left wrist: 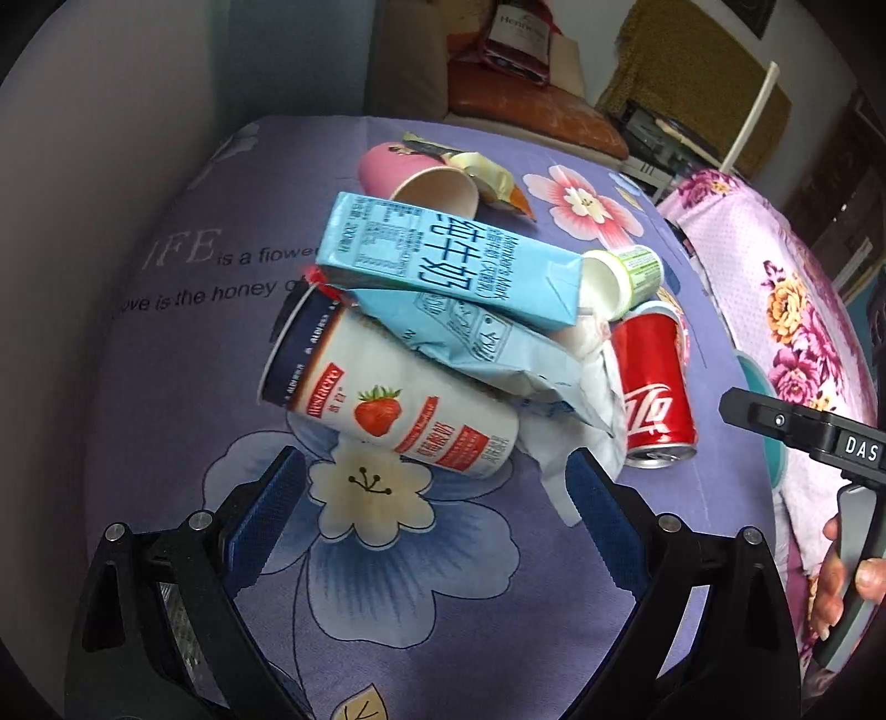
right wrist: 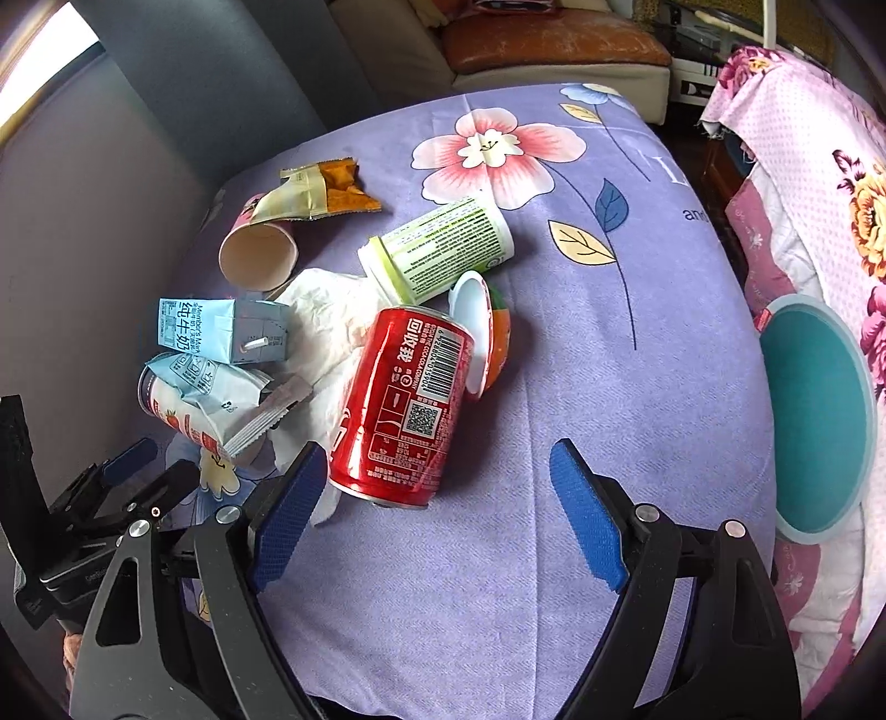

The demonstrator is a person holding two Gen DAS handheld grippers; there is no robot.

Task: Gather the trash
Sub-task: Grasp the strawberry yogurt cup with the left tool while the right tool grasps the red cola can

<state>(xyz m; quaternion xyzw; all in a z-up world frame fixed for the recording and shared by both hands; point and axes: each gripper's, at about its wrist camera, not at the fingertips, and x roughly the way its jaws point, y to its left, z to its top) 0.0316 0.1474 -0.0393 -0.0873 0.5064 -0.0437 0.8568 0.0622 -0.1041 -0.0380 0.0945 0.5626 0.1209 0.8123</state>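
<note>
A pile of trash lies on a purple flowered tablecloth (left wrist: 421, 598). In the left wrist view I see a strawberry yogurt cup (left wrist: 387, 410) on its side, a blue milk carton (left wrist: 443, 260) on a crumpled blue bag (left wrist: 498, 354), a red cola can (left wrist: 656, 399), a green-labelled white cup (left wrist: 626, 277), a pink paper cup (left wrist: 421, 180) and a wrapper (left wrist: 493, 177). My left gripper (left wrist: 434, 498) is open just short of the yogurt cup. My right gripper (right wrist: 443, 498) is open, with the cola can (right wrist: 404, 404) lying just beyond its fingertips. White tissue (right wrist: 326, 327) lies under the pile.
A teal round bin (right wrist: 819, 415) stands at the right, beside a pink flowered cloth (right wrist: 819, 183). A sofa with a brown cushion (right wrist: 554, 44) is behind the table. The left gripper's body (right wrist: 99, 509) shows at the lower left of the right wrist view.
</note>
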